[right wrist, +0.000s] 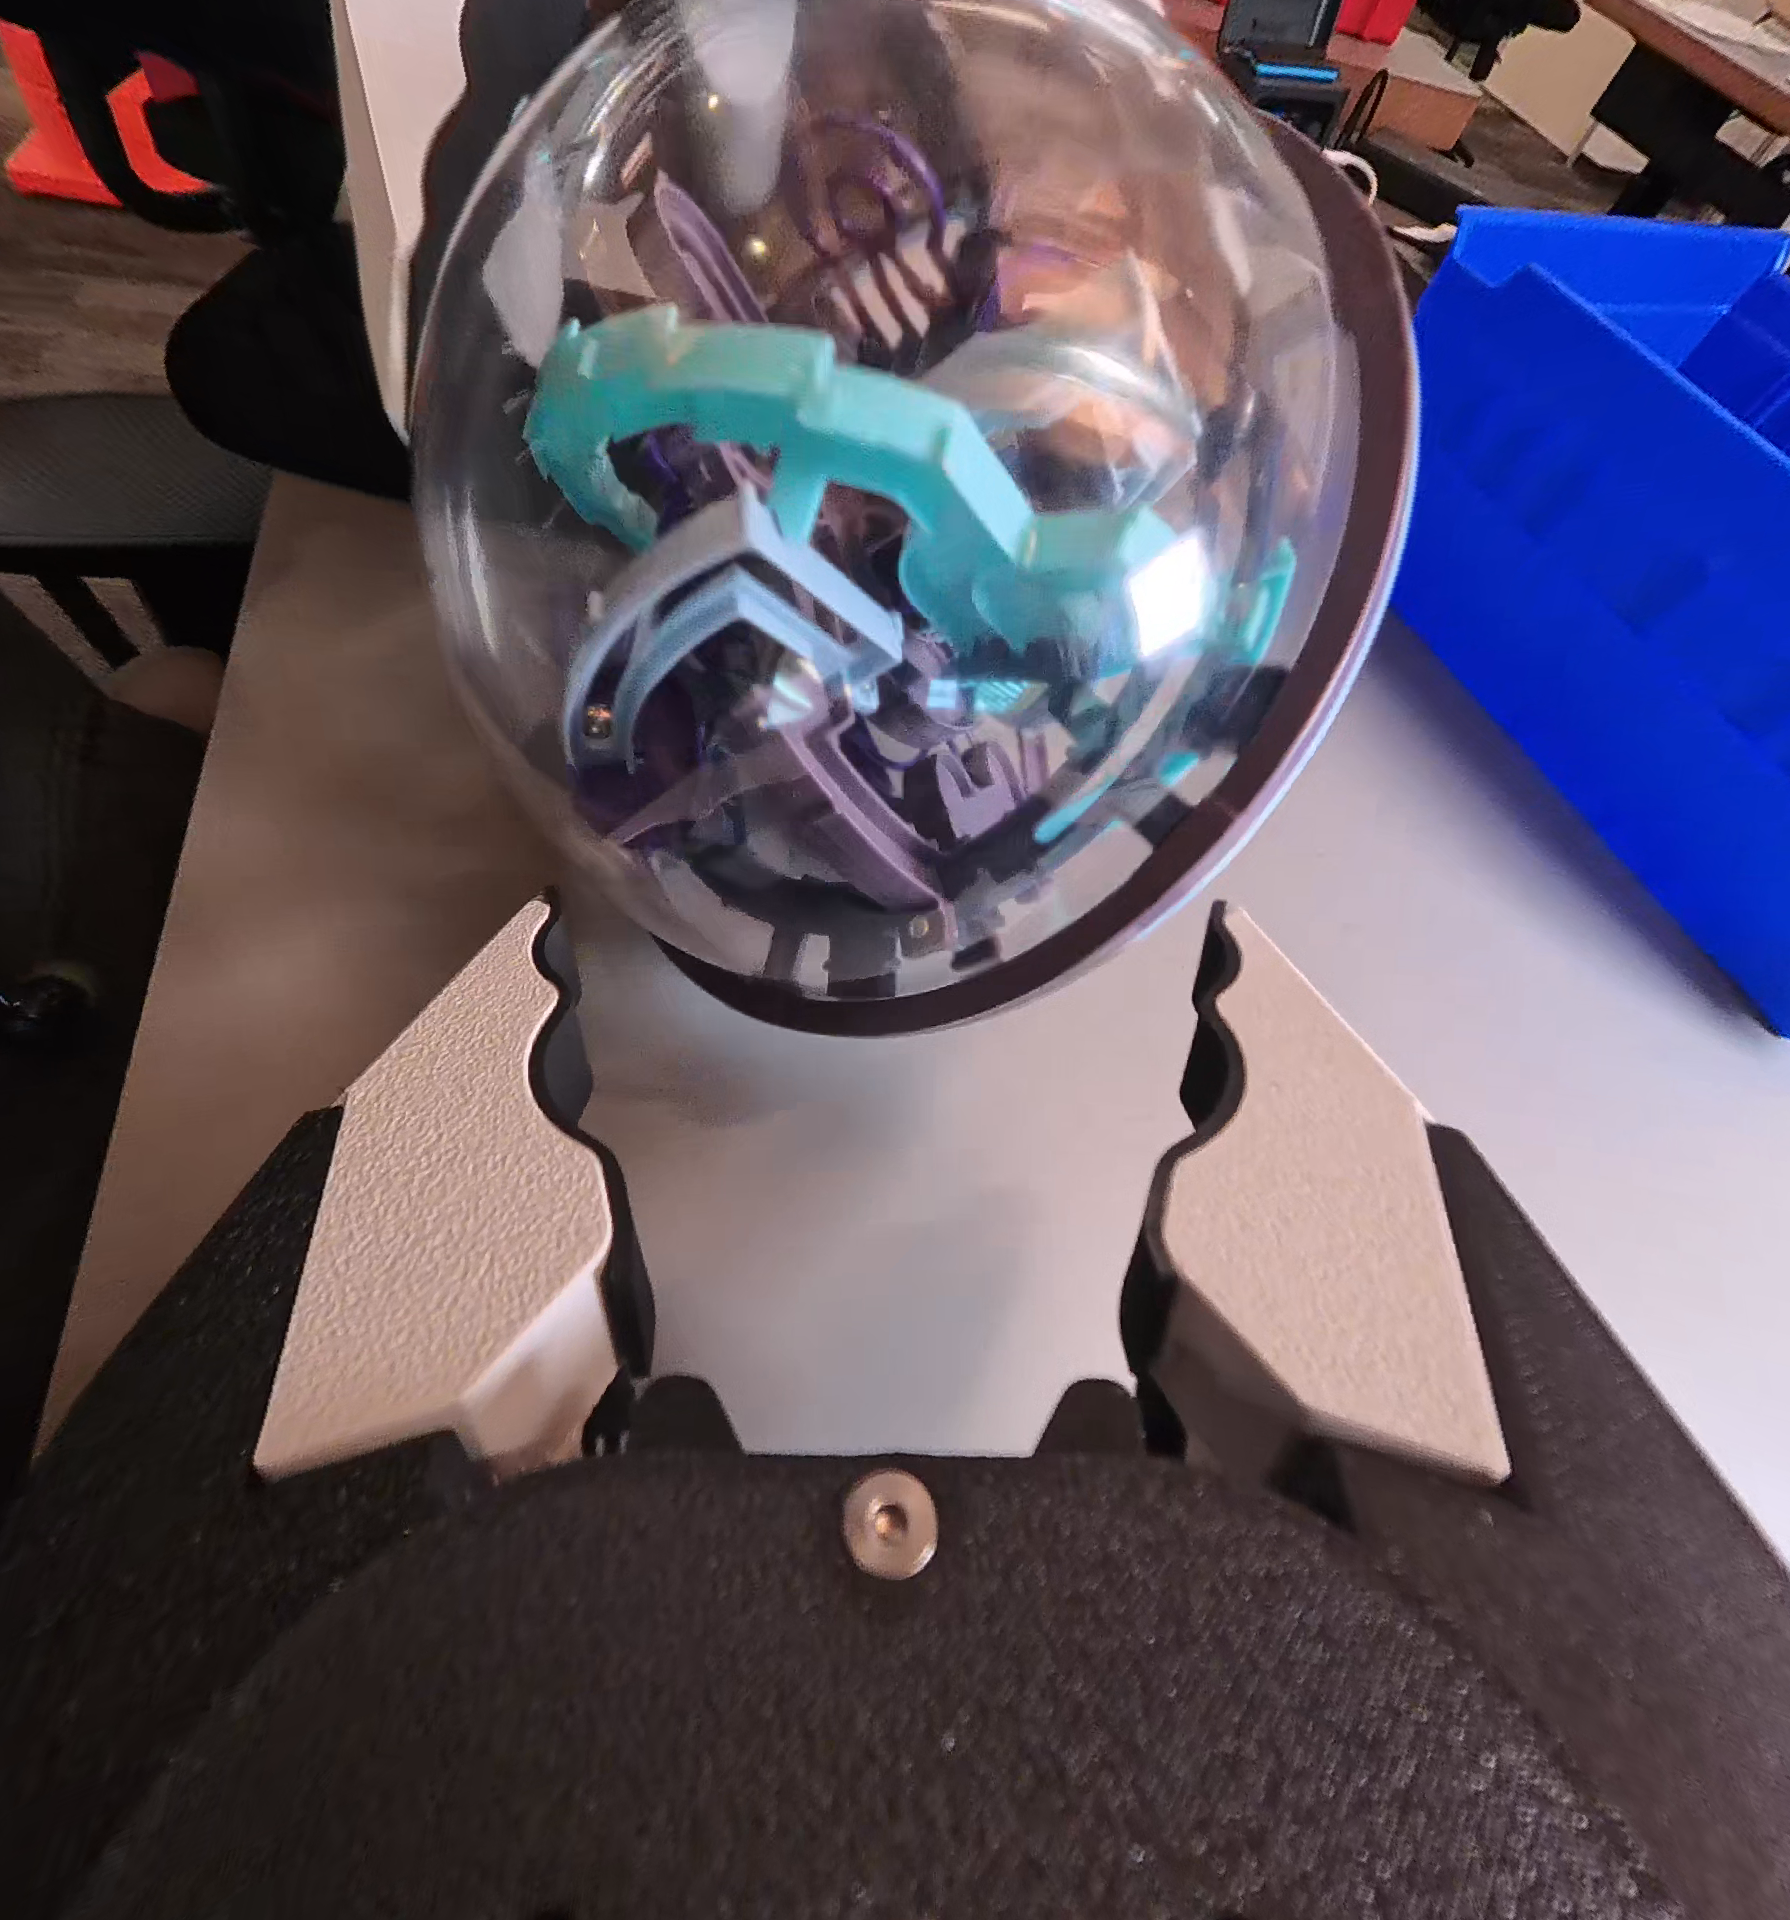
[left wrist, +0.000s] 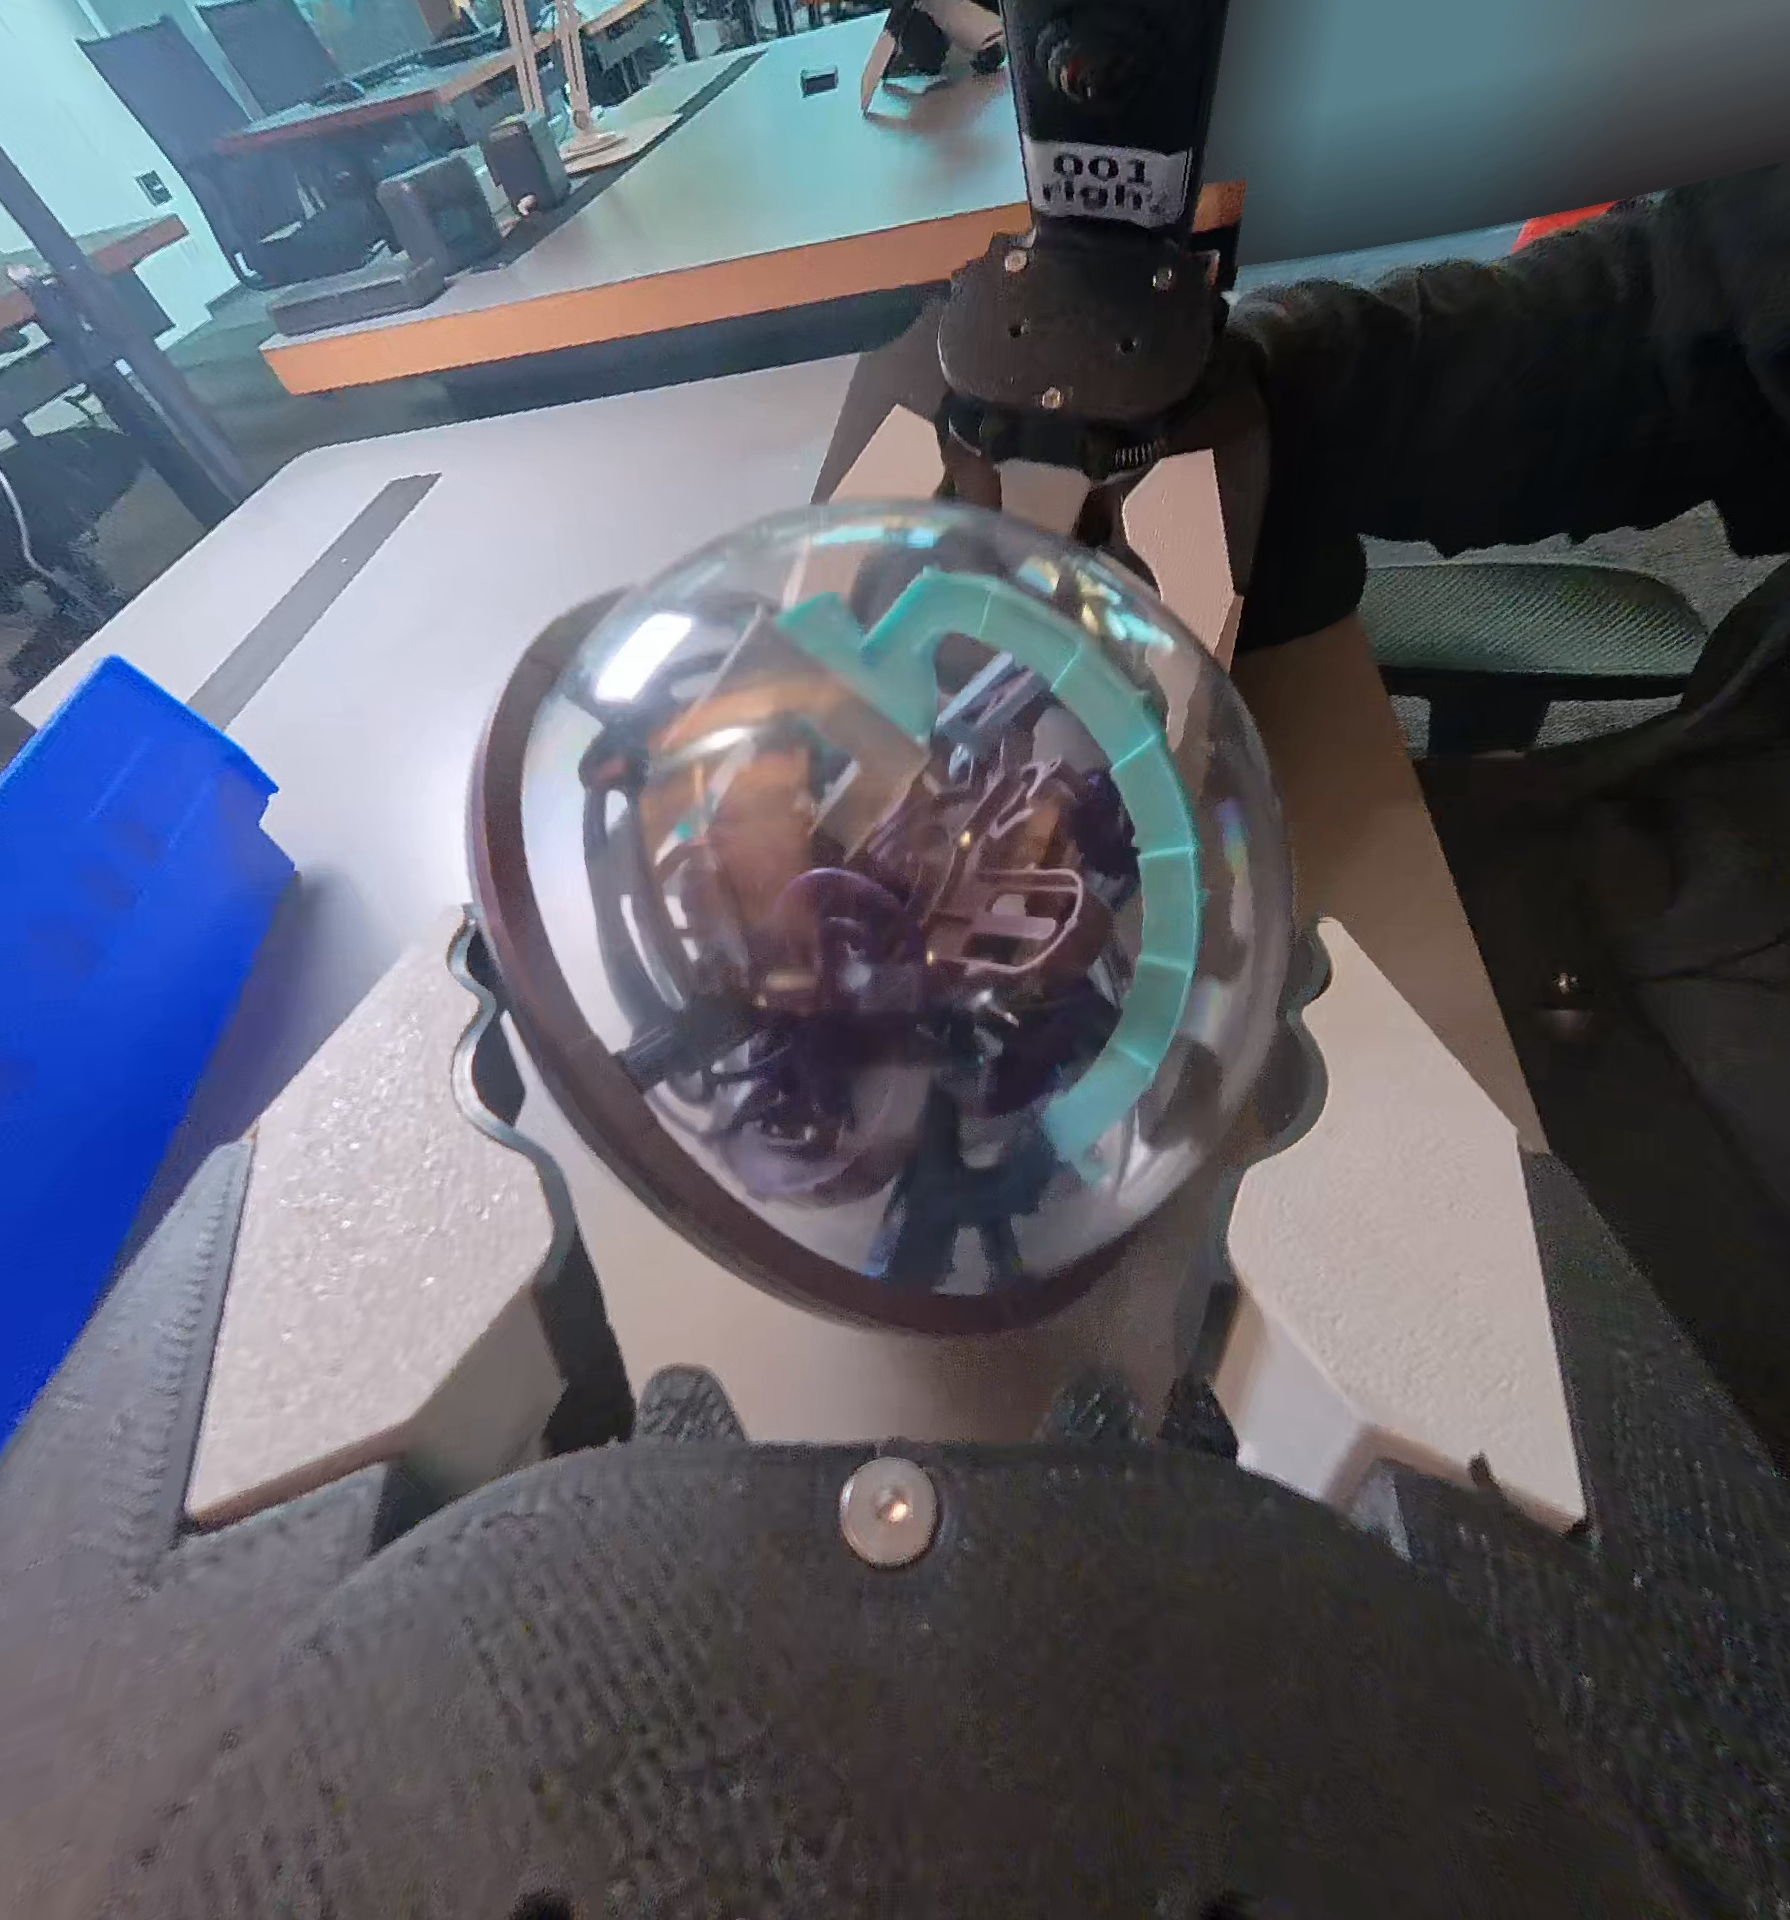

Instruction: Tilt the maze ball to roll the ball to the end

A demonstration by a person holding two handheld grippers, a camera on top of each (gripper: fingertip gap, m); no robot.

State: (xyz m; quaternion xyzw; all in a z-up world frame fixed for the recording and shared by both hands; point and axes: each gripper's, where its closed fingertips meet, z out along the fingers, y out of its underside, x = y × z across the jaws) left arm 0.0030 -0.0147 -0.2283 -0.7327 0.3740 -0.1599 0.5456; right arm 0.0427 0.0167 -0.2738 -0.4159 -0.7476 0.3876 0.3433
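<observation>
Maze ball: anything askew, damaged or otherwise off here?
No damage shows. The maze ball sits tilted, its dark seam ring running diagonally, which fits the tilting task. The left gripper clamps it by the sides; the right gripper stands open just short of it. The blue bin lies beside, undisturbed.
</observation>
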